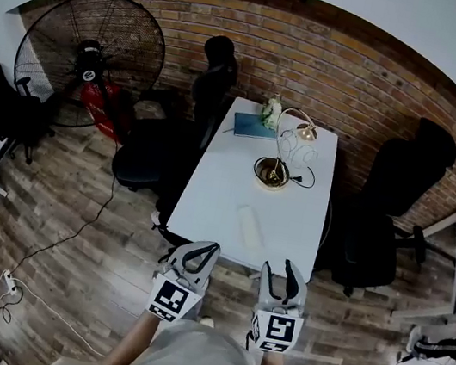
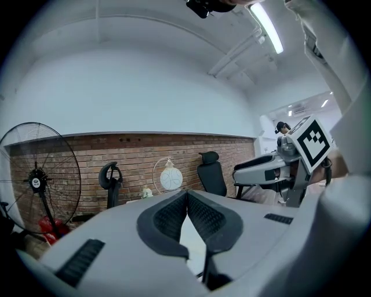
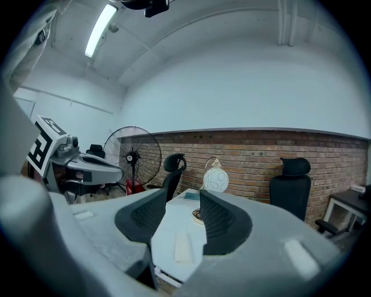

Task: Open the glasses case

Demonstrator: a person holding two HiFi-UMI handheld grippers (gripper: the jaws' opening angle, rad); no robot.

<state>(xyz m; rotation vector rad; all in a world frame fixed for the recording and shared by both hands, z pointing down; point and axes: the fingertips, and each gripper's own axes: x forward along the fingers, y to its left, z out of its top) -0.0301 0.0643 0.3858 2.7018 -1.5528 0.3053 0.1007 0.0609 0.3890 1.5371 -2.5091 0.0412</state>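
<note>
Holding both units just short of the near edge of the tabletop [image 1: 227, 188], and nothing is in contact yet. The left hand-held gripper [image 1: 195, 255] has its jaws together, tips meeting with nothing between them. The right hand-held gripper [image 1: 280, 274] has its jaws apart and is empty; I can see the glasses case [image 3: 182, 246] through its gap, well ahead on the tabletop.

The case lies flat and closed, a pale oblong near the front middle, between me and the lamp [image 1: 272, 171]. By my reading the opening hasn't begun.

Now the risks. The case is nearly the same colour as the surface, so I could misjudge its edges and come down on the tabletop instead. My left jaws are closed; if I arrive like that I can only push, and the case looks light enough to skid away toward the lamp base and its cord. The seam is hard to make out from here, so I may clamp lid and base together and simply lift the whole thing shut.
</note>
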